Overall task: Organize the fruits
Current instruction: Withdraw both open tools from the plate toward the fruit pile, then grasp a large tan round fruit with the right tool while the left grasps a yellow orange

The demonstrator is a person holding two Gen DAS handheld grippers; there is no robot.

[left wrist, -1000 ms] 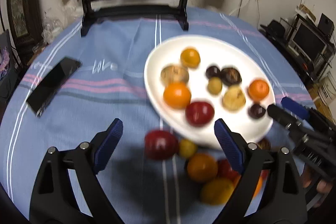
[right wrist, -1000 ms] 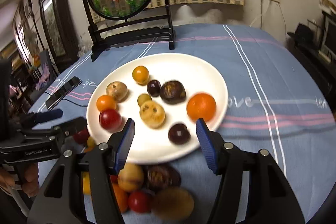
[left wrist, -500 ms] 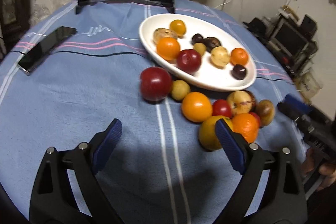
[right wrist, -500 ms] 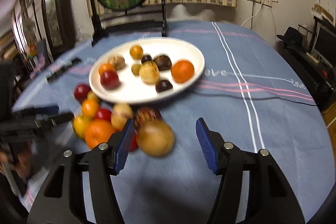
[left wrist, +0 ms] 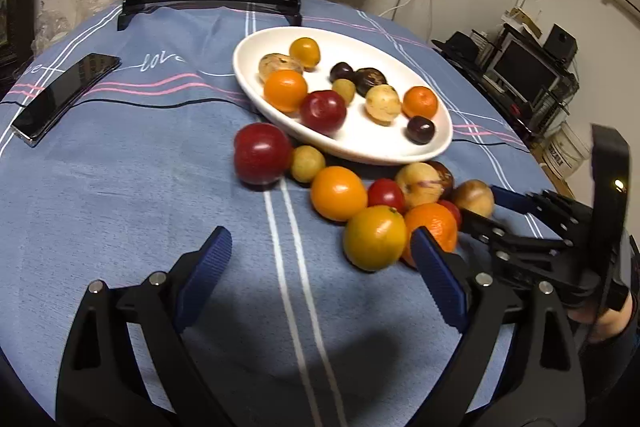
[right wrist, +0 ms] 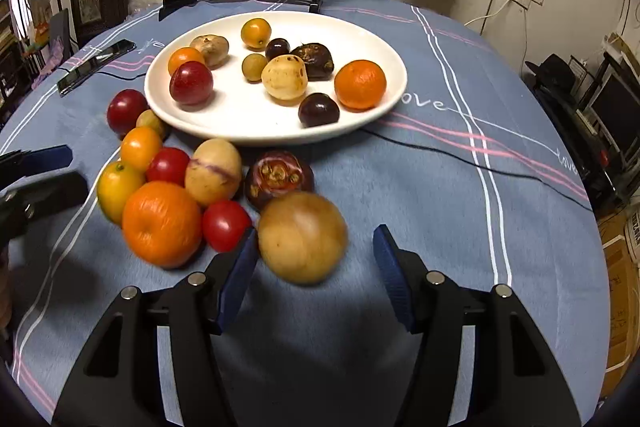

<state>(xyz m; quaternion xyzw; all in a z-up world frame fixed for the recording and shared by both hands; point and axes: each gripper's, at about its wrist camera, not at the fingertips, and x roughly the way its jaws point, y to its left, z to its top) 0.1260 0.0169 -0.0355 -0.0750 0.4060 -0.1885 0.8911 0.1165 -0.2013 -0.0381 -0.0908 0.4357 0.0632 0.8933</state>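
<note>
- My right claw point(right wrist: 316, 259) has dropped toward the loose fruit at the bottom centre of its view; a second ago the white plate point(right wrist: 376, 39) filled the space between my fingers, and now a tan round fruit point(right wrist: 302, 237) sits there instead.
- Its jaws stand apart: the left pad is just beside the tan fruit, the right pad is well clear of it, so nothing is gripped yet.
- My left claw point(left wrist: 320, 279) has also pulled back from the plate; it hangs open over bare blue cloth at the lower middle of its view, with a yellow-orange citrus point(left wrist: 376, 237) just beside its right pad.
- I judge that the next pick is lined up, with many fruits left off the plate.
- The plate has bare room along its near and right rim for more.
- The crowding lies left of the tan fruit: a small red tomato point(right wrist: 226, 225) and a dark brown fruit point(right wrist: 278, 177) press close.
- The tabletop point(right wrist: 440, 211) to the right is open; a black cable point(right wrist: 500, 169) crosses it farther back.
</note>
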